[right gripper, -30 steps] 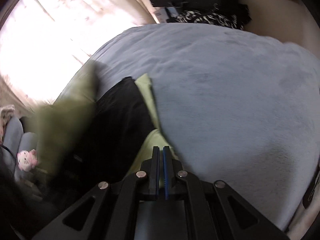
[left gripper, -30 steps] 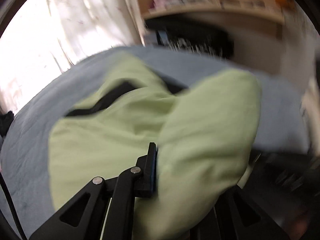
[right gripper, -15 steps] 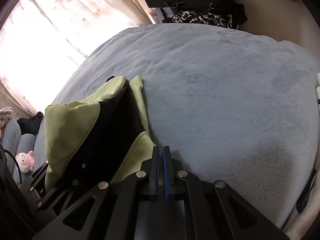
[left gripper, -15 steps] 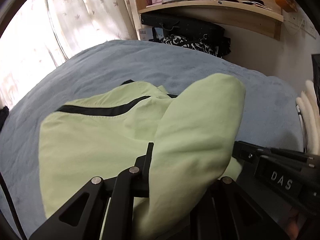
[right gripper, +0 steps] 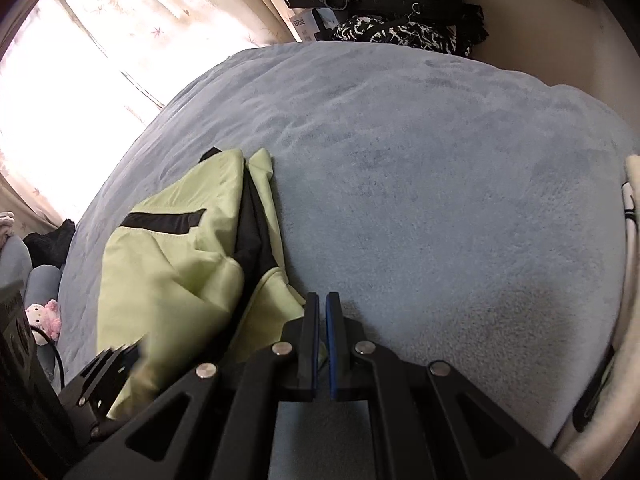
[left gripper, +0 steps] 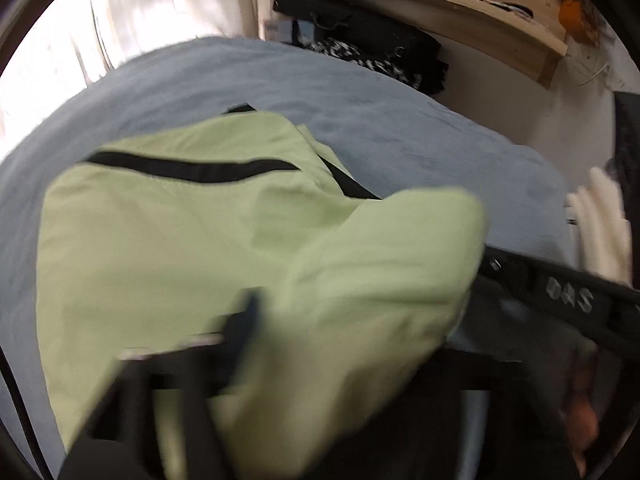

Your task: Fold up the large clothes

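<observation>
A light green jacket (left gripper: 168, 248) with black trim lies on the grey-blue bedspread (right gripper: 440, 200). My left gripper (left gripper: 344, 328) hangs just over its near edge with jaws opening. One blurred finger (left gripper: 246, 316) shows, and a green fold (left gripper: 384, 280) drapes over the other. From the right wrist the jacket (right gripper: 168, 264) lies folded at the left, with the left gripper (right gripper: 116, 360) at its near corner. My right gripper (right gripper: 322, 320) is shut low over the bedspread, and the jacket's hem touches its left finger. I cannot tell whether cloth is pinched.
The right gripper's black body (left gripper: 560, 296) sits just right of the green fold. A wooden shelf (left gripper: 440, 4) and dark bags (right gripper: 380, 0) stand beyond the bed. Curtains (right gripper: 120, 40) hang at the left. A pink plush toy (right gripper: 44, 320) lies beside the bed.
The left jaws have spread, with the visible finger sliding left. The green flap now lies over the black lining that showed before. The right gripper has stayed put.
</observation>
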{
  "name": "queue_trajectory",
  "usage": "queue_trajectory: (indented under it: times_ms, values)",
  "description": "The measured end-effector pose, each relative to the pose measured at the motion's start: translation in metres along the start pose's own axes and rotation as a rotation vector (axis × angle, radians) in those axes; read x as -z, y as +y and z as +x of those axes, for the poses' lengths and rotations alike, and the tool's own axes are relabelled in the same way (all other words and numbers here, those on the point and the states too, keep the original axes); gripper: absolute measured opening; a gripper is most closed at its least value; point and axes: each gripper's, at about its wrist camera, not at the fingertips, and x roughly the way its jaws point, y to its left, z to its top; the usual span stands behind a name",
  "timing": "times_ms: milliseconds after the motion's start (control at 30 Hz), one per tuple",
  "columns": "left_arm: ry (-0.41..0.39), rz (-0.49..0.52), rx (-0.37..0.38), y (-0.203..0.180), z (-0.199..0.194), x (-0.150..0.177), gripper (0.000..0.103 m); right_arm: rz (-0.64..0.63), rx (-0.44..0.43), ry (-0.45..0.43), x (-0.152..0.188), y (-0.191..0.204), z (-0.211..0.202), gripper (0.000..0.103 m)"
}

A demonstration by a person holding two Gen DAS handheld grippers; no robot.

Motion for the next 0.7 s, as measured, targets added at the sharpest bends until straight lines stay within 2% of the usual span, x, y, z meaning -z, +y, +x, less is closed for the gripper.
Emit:
queue_trajectory:
  times_ms: [100,167,233,300,333,400,467,500,533,633,700]
  values:
    - [-0.022,-0.033,0.042,0.005,-0.027,0.011,0.085,0.001,-0.005,-0.005,-0.004,0.001,-0.010,0.003]
    - [-0.044,-0.061,0.021,0.015,-0.047,0.018,0.084,0.013,-0.024,-0.015,-0.007,0.001,-0.019,0.003]
    - [-0.065,-0.102,-0.006,0.029,-0.062,0.023,0.084,0.017,-0.050,-0.021,-0.010,0.002,-0.026,0.008]
    - [-0.083,-0.200,-0.022,0.057,-0.082,0.029,0.084,0.011,-0.086,-0.027,-0.016,0.006,-0.035,0.035]
    - [-0.086,-0.235,-0.031,0.067,-0.086,0.031,0.084,0.007,-0.105,-0.027,-0.018,0.009,-0.036,0.039]
    - [-0.099,-0.332,-0.069,0.099,-0.096,0.037,0.084,-0.006,-0.173,0.007,-0.025,0.016,-0.036,0.040]
    - [-0.088,-0.413,-0.127,0.128,-0.098,0.044,0.075,0.008,-0.244,0.080,-0.031,0.020,-0.027,0.040]
    - [-0.075,-0.438,-0.138,0.140,-0.096,0.046,0.063,0.022,-0.269,0.115,-0.033,0.021,-0.020,0.040]
    - [-0.060,-0.465,-0.135,0.151,-0.094,0.048,0.055,0.039,-0.291,0.155,-0.035,0.021,-0.012,0.040]
    - [-0.029,-0.574,-0.077,0.180,-0.087,0.061,0.054,0.071,-0.304,0.229,-0.040,0.022,0.008,0.040]
    - [-0.013,-0.599,-0.056,0.188,-0.083,0.067,0.054,0.081,-0.313,0.270,-0.042,0.023,0.021,0.040]
